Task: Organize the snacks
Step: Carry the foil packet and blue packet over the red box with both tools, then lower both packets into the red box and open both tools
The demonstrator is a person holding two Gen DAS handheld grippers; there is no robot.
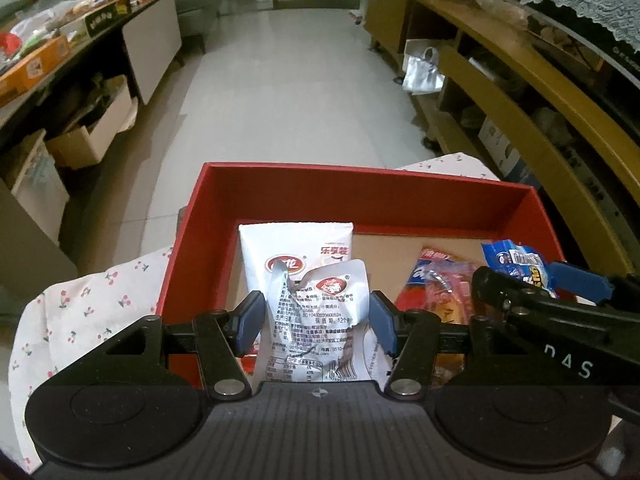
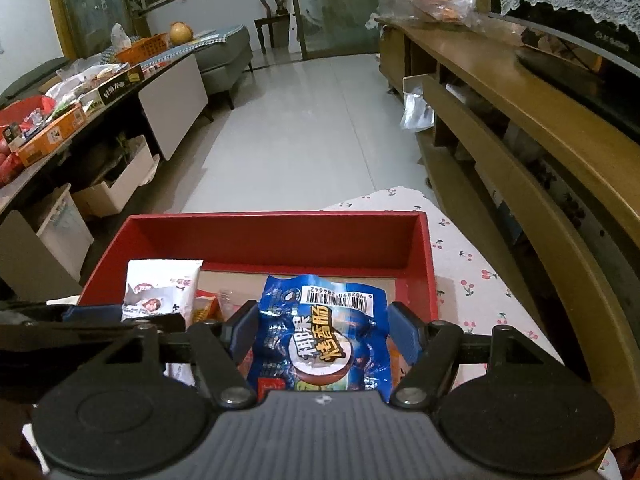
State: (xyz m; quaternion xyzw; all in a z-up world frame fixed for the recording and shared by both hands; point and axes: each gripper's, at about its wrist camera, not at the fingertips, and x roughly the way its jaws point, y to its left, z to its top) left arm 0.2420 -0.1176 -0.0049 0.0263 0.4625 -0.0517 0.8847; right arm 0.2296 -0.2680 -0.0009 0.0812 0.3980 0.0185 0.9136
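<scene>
A red box [image 1: 360, 184] [image 2: 280, 226] stands on a cherry-print cloth [image 1: 80, 308] [image 2: 472, 268]. My left gripper [image 1: 316, 316] is shut on a small silver-white snack packet [image 1: 320, 320] over the box's near left part. A larger white packet [image 1: 292, 248] lies in the box behind it, and a red-orange packet [image 1: 436, 288] lies to the right. My right gripper [image 2: 324, 328] is shut on a blue snack packet [image 2: 324, 336] over the box's near side. The right gripper shows in the left wrist view [image 1: 520, 284] with the blue packet [image 1: 516, 260].
A long table with boxes, snacks and a fruit [image 2: 181, 32] runs along the left. A wooden shelf unit [image 2: 500, 92] runs along the right. Tiled floor [image 1: 288, 80] lies beyond the box. Cardboard boxes [image 2: 116, 188] sit under the left table.
</scene>
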